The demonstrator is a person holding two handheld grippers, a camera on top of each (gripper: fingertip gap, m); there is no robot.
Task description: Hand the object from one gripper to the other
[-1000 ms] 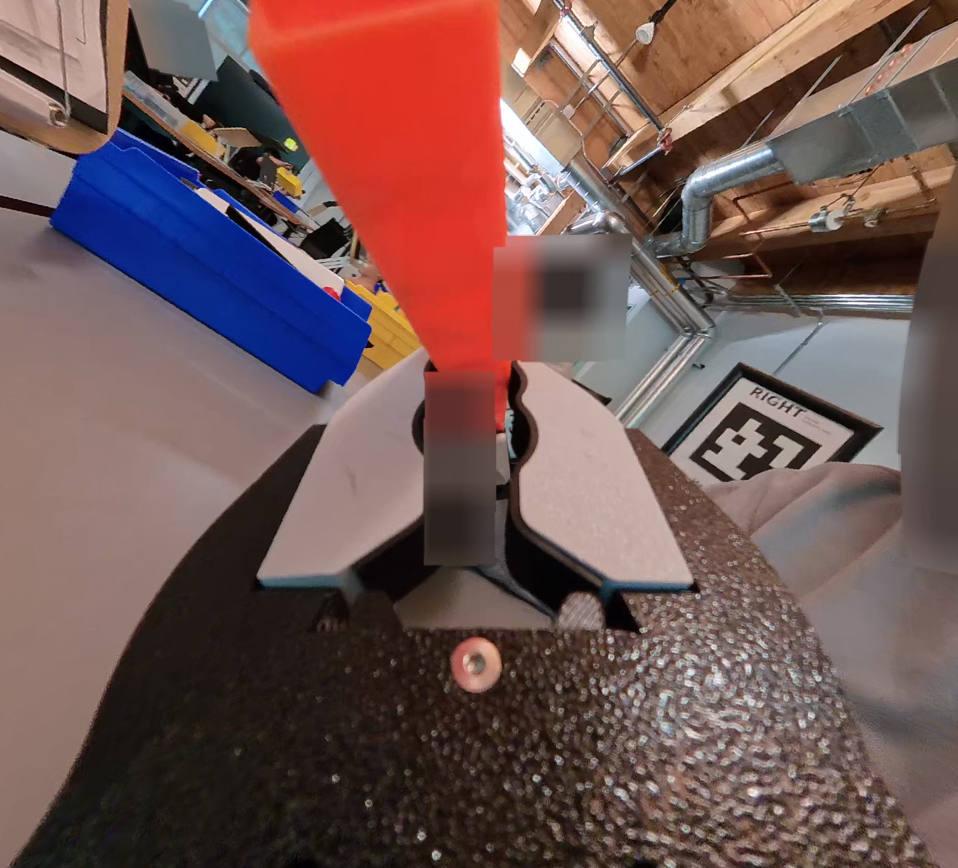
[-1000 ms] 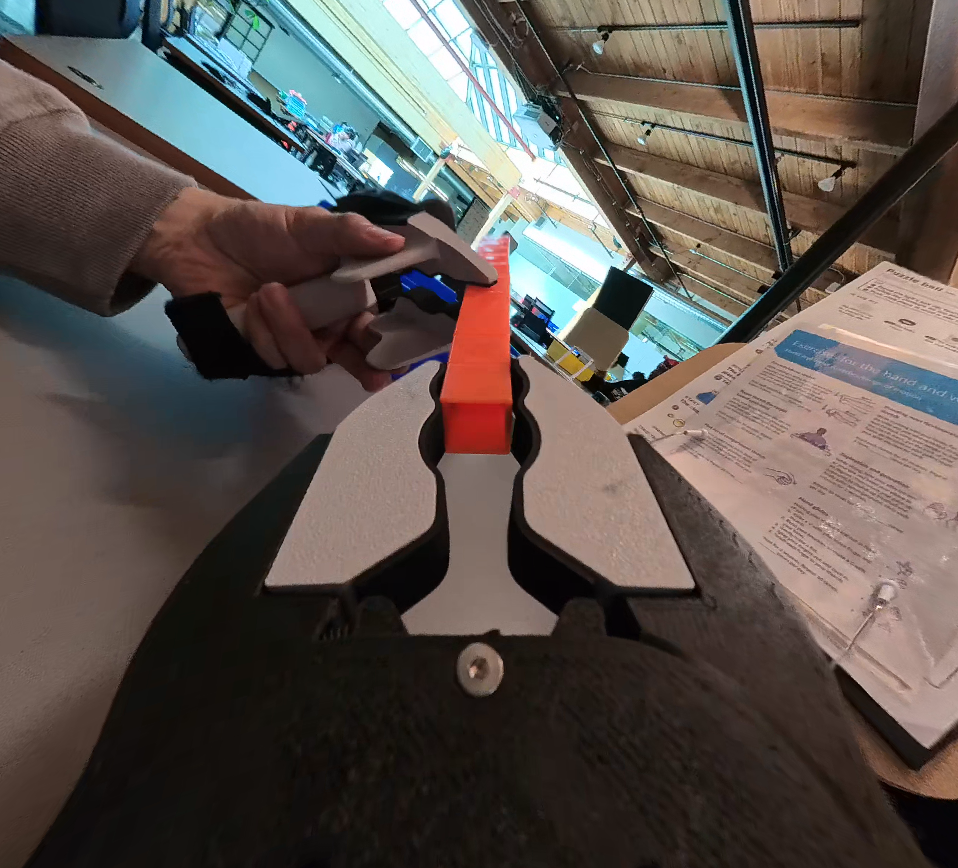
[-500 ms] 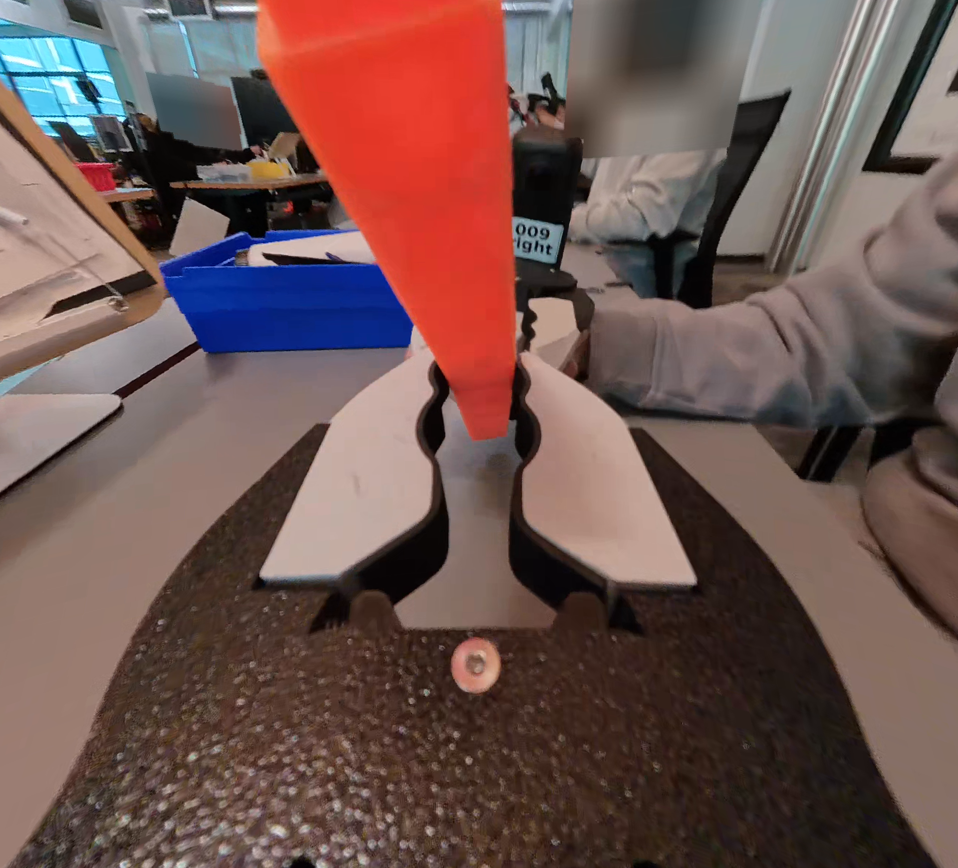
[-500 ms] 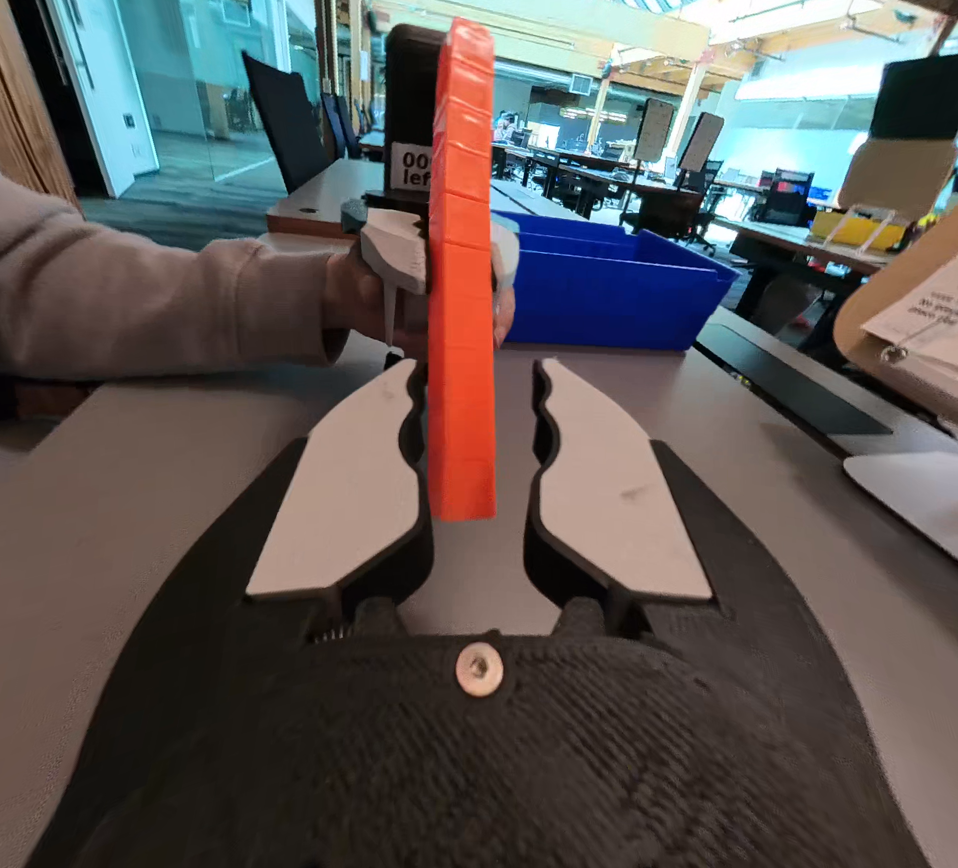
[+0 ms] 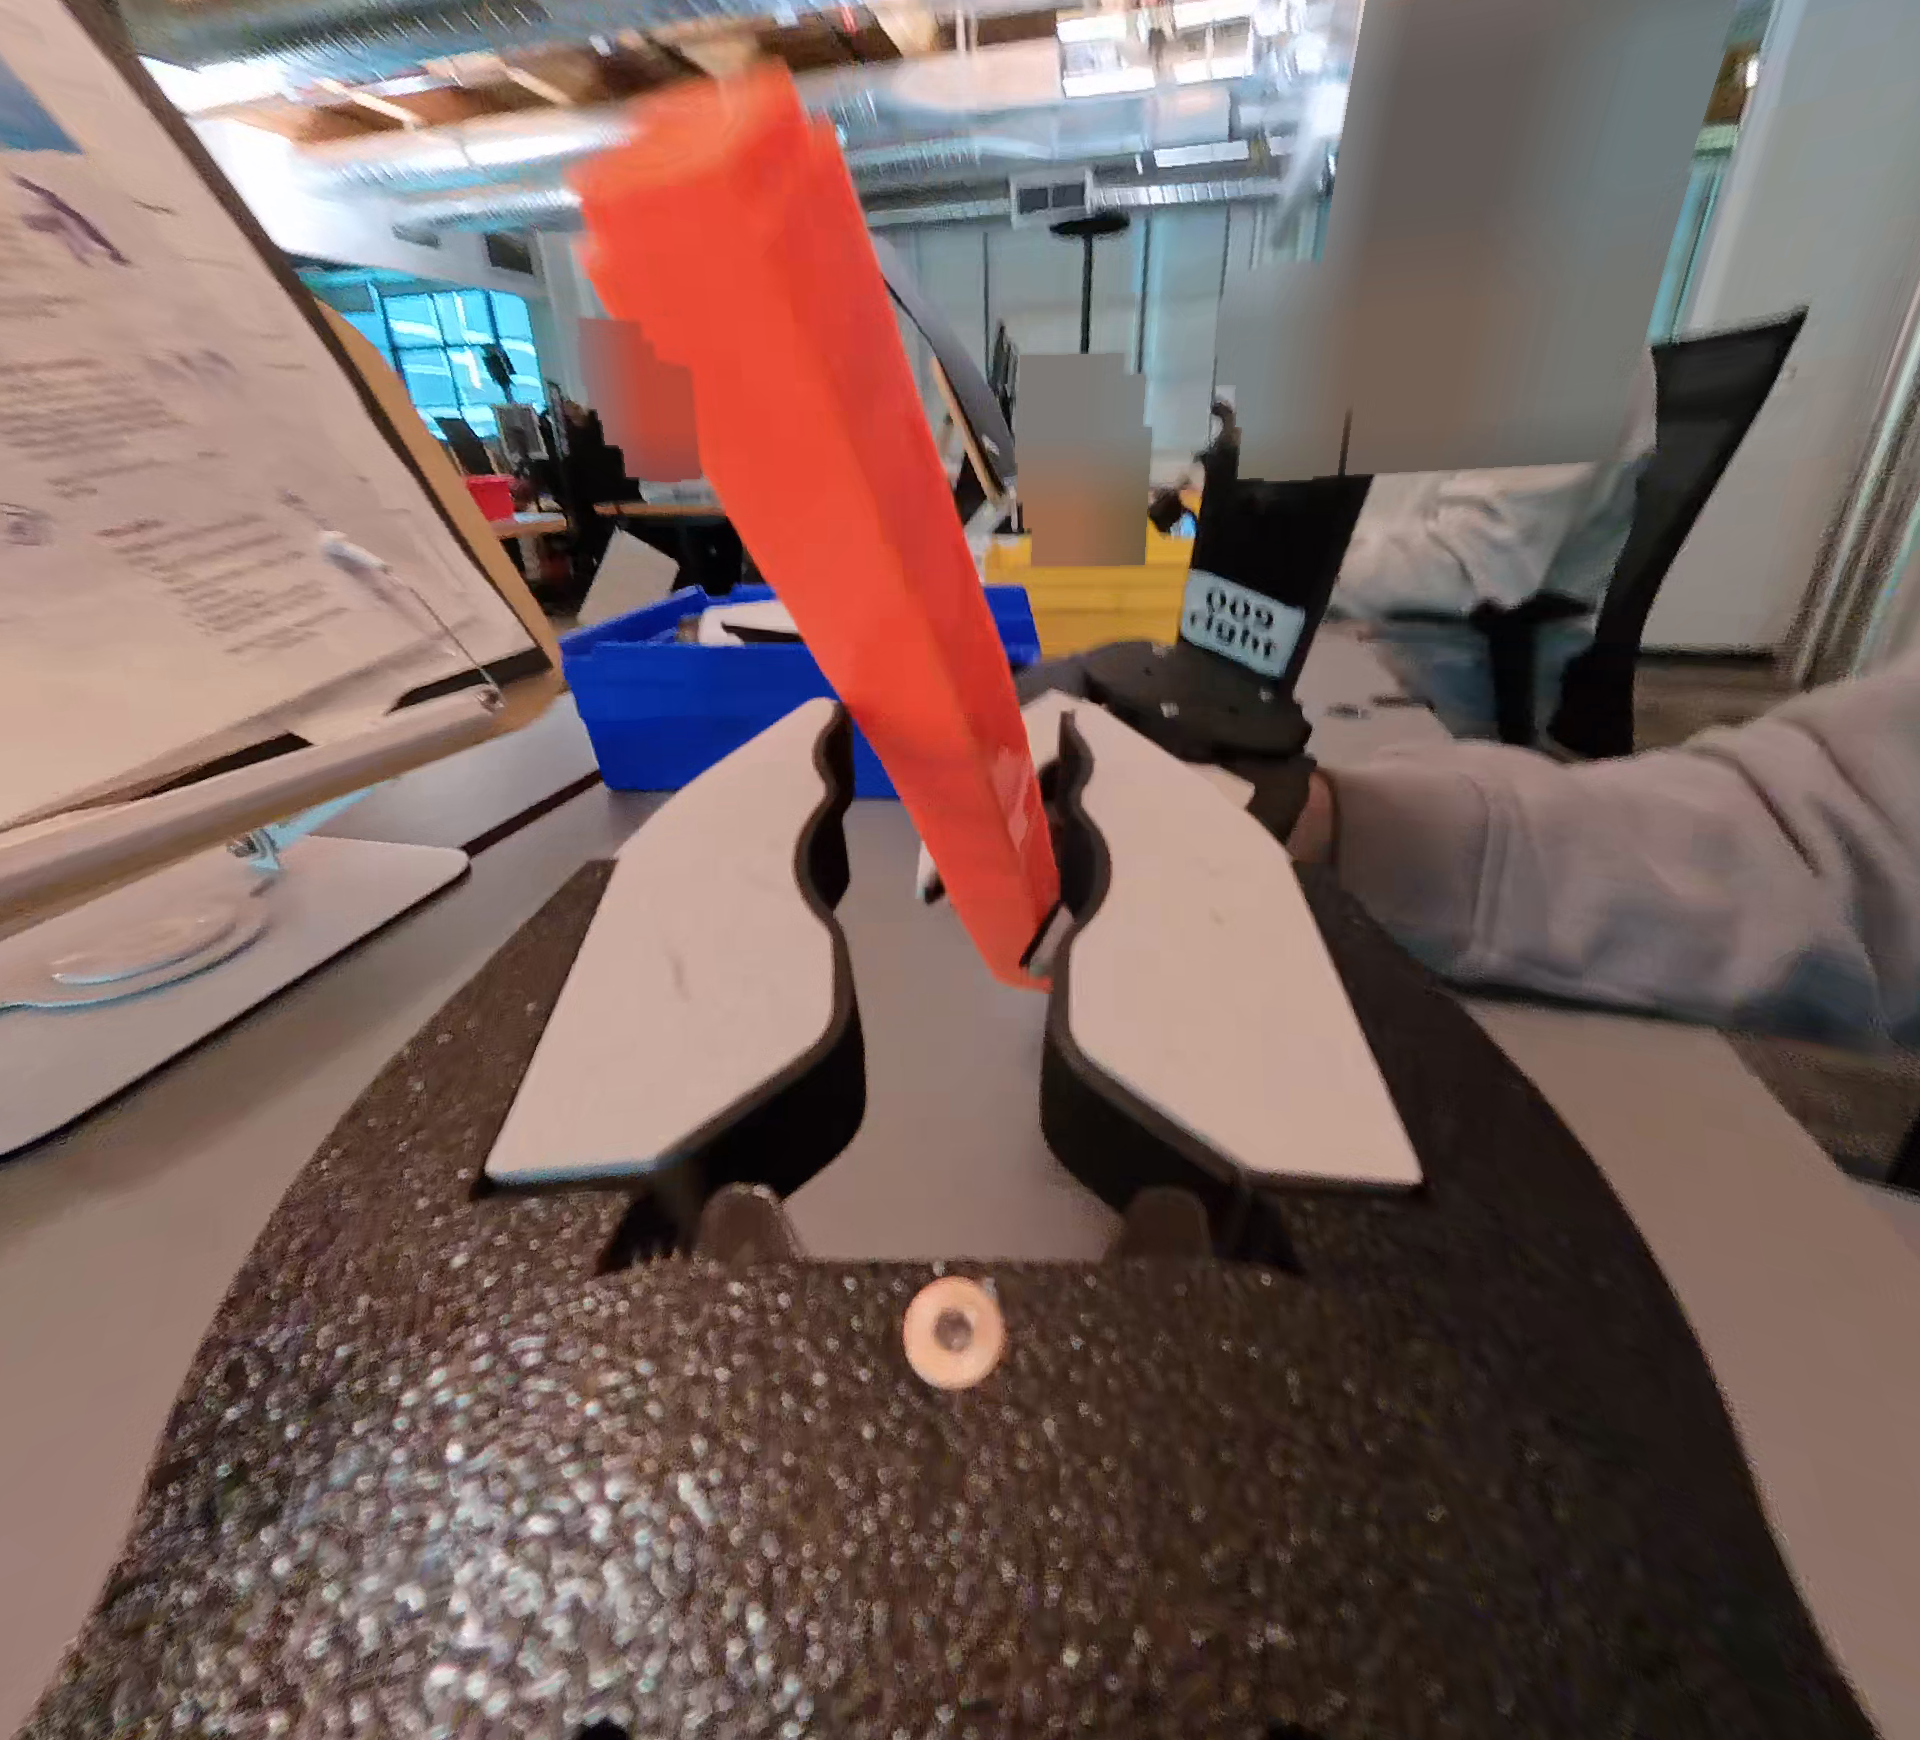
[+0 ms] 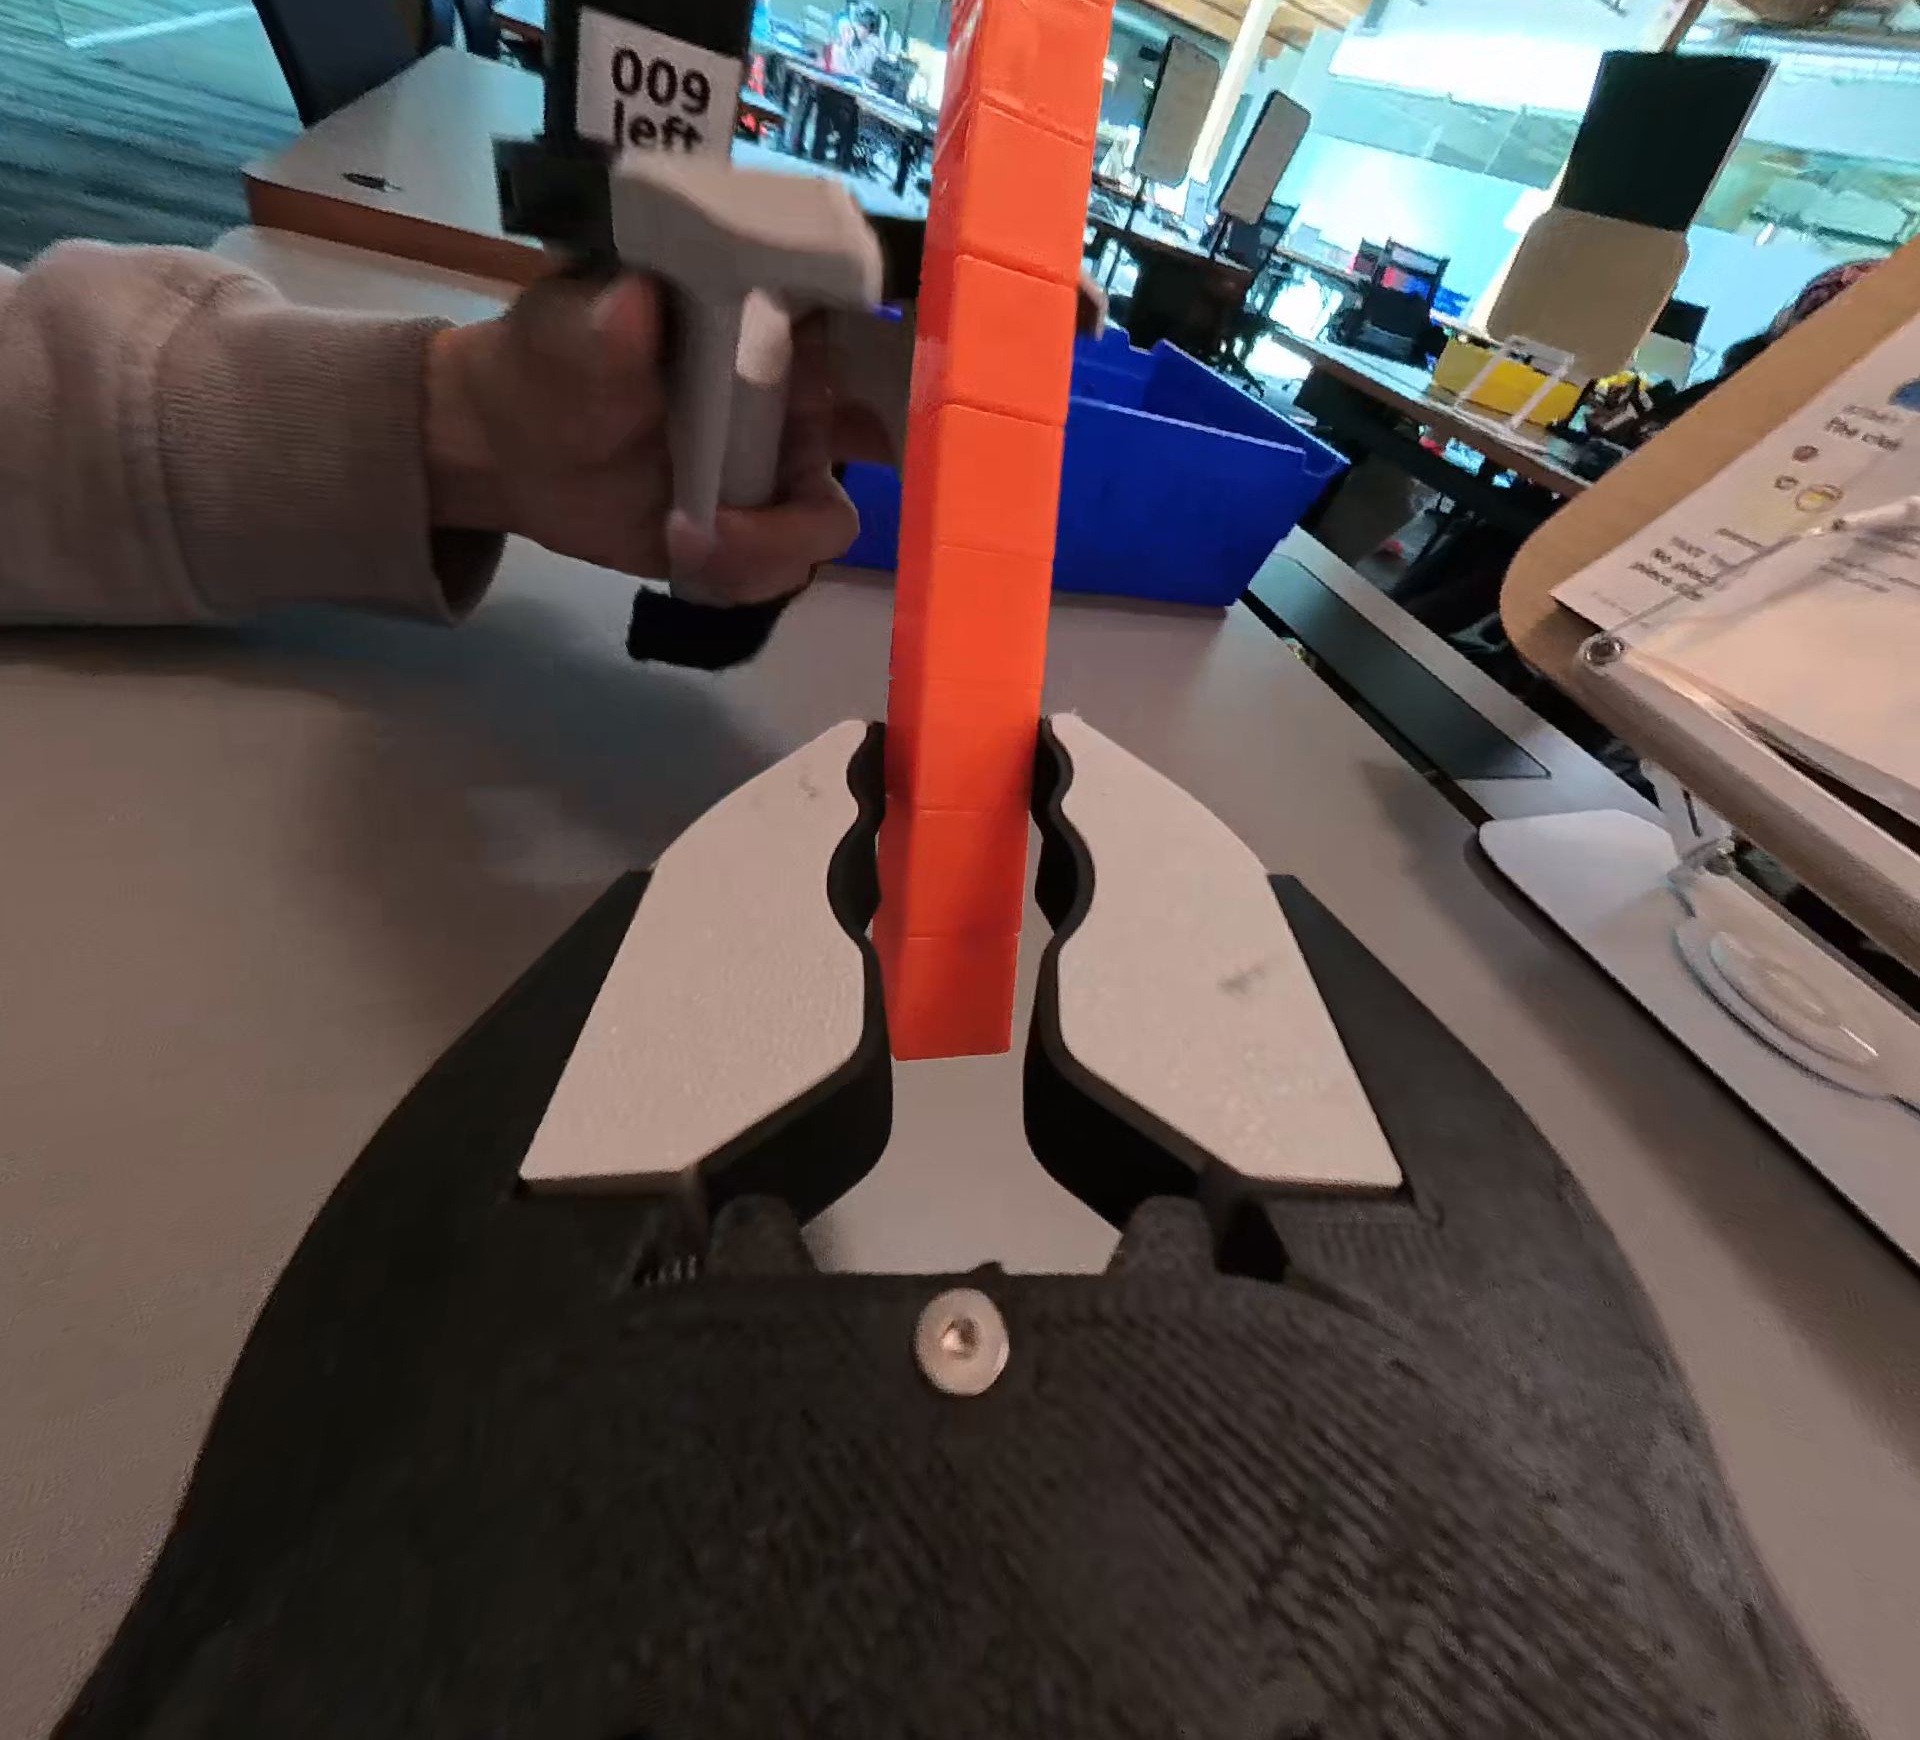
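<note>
Here the orange bar point(image 6: 977, 610) is seen clamped upright in the right gripper point(image 6: 961, 869), while only the left view shows the left gripper point(image 5: 951, 807) spread apart.

Bar point(image 6: 977, 547) upright between right tool point(image 6: 956, 859) fingers, bin point(image 6: 1174, 495) behind, left tool point(image 6: 727, 319) left.

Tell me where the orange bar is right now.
The orange bar stands upright between the fingers of the right tool, above the grey table. In the left wrist view it leans in the open left tool, before the blue bin.
</note>
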